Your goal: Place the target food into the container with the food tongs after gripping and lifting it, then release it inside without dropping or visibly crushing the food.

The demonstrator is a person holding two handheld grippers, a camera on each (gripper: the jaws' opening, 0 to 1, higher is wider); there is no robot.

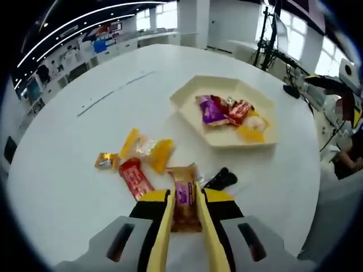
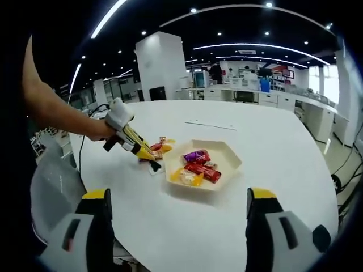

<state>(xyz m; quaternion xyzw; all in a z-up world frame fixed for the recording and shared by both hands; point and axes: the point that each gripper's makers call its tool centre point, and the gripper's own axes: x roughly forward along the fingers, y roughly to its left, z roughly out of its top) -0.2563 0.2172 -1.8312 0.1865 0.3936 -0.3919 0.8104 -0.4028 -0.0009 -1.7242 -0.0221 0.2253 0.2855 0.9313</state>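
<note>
A large round white worktop (image 1: 74,170) spreads across most of the left gripper view and, in the right gripper view, fills the middle of the frame. On it sits a cream hexagonal tray (image 1: 193,93), right of centre in the upper half of the left gripper view and at centre in the right gripper view (image 2: 229,161); it holds several wrapped snacks, among them a purple packet (image 1: 211,110), a red packet (image 1: 239,110) and a yellow one (image 1: 250,133). At the bottom centre of the left gripper view the left hand-held gripper (image 1: 185,218) has its yellow tongs clenched on a brown and purple snack packet (image 1: 184,195), which lies between the two arms just below the loose pile and well apart from the tray. The same gripper shows at centre left of the right gripper view (image 2: 152,164), held by a person's hand (image 2: 105,133), its tips down among the snacks just beside the tray's left edge. The right hand-held gripper (image 2: 178,221) stands at the bottom of the right gripper view, released, its jaws wide apart with nothing between them. The loose pile left of centre in the left gripper view includes a red packet (image 1: 135,178), a yellow-ended clear wrapper (image 1: 146,148), a small orange packet (image 1: 105,161) and a black item (image 1: 221,179) beside the tongs.
</note>
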